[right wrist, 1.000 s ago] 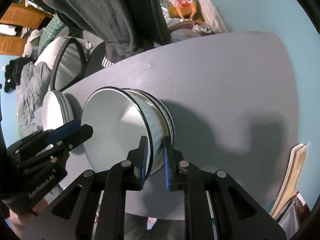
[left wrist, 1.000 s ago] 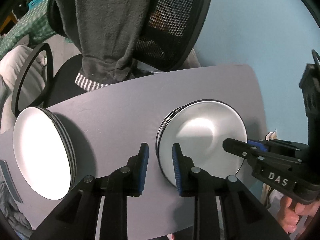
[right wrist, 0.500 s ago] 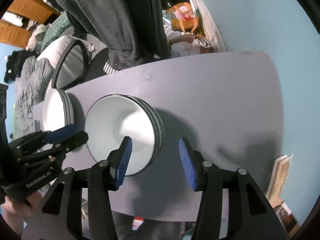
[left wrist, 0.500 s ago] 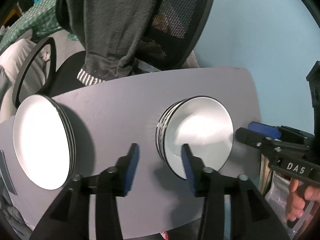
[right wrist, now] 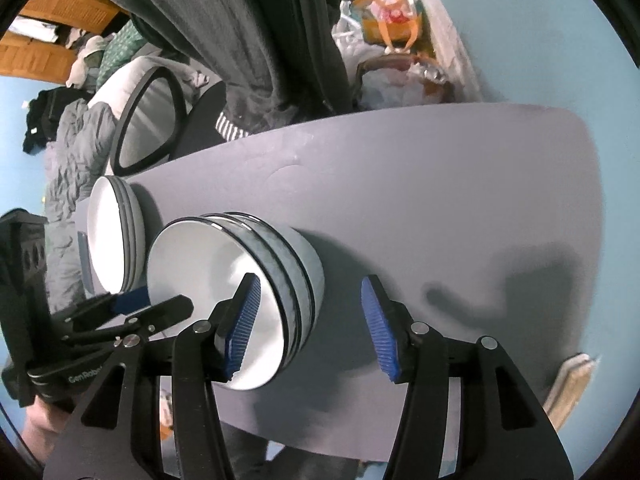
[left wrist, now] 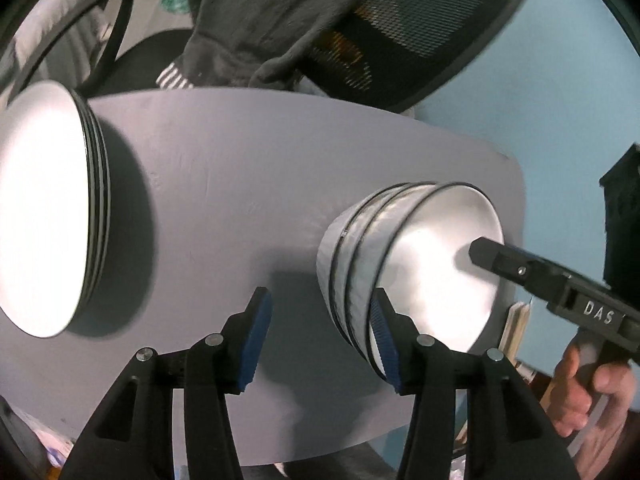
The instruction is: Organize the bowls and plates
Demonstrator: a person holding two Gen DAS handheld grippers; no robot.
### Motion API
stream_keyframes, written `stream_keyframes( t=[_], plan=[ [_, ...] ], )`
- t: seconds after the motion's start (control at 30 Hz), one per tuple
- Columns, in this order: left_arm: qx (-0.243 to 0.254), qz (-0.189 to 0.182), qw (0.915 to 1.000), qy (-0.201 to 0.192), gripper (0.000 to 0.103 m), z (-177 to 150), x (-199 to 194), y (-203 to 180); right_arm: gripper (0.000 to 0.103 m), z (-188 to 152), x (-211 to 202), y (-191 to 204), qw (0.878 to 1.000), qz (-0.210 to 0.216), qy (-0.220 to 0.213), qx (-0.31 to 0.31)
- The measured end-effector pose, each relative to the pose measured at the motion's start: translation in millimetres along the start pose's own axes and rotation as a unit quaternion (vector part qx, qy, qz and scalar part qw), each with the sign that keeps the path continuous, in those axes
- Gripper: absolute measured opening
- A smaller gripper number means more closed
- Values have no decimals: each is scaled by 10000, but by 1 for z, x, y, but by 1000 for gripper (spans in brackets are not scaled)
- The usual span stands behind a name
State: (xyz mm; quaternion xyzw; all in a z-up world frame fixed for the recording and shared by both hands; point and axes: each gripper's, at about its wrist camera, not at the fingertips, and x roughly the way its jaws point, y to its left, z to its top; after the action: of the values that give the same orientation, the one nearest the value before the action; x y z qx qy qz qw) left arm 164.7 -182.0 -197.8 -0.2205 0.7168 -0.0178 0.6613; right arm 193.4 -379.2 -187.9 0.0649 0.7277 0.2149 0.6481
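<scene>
Grey table [right wrist: 440, 208]: striped cloth [right wrist: 572, 384] at edge, right view only.

Stacked bowls [left wrist: 404, 264], plate stack [left wrist: 48, 208], grey table [left wrist: 240, 168]

Two readable marks, both on claw bodies. "DAS" in pale capitals sits on the black body of the right claw [left wrist: 486, 254], seen from the left wrist view, right of the left claw [left wrist: 320, 340] and just ahead of the hand [left wrist: 592, 392] gripping its handle. "GenRobo…" in pale letters runs along the black body of the left claw as seen from the right wrist view, low and left of the right claw's left finger [right wrist: 242, 320]; the word's end is cut off by that claw's arm.
</scene>
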Motion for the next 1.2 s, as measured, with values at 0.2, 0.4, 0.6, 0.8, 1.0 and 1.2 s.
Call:
stream_keyframes(
  t=[0.2, 0.4, 0.6, 0.8, 1.0, 1.2],
  plan=[
    [-117, 42, 9999, 32, 51, 4, 11, 0, 53, 9, 21, -4, 9997, 87, 231, -56],
    [-264, 15, 9996, 78, 51, 6, 20, 2, 53, 13, 33, 0, 9984, 121, 450, -307],
    [-291, -91, 9995, 103, 51, 5, 25, 4, 31, 15, 39, 8, 9959, 301, 624, -582],
    [-307, -336, 9989, 106, 22, 5, 25, 0, 29, 17, 39, 13, 9944, 243, 677, -774],
    [13, 38, 10000, -13, 19, 1, 23, -11, 27, 14, 38, 22, 9934, -15, 635, -950],
    [184, 334, 9993, -11, 19, -4, 18, -2, 27, 7, 44, 35, 9926, -137, 687, -988]
  ],
)
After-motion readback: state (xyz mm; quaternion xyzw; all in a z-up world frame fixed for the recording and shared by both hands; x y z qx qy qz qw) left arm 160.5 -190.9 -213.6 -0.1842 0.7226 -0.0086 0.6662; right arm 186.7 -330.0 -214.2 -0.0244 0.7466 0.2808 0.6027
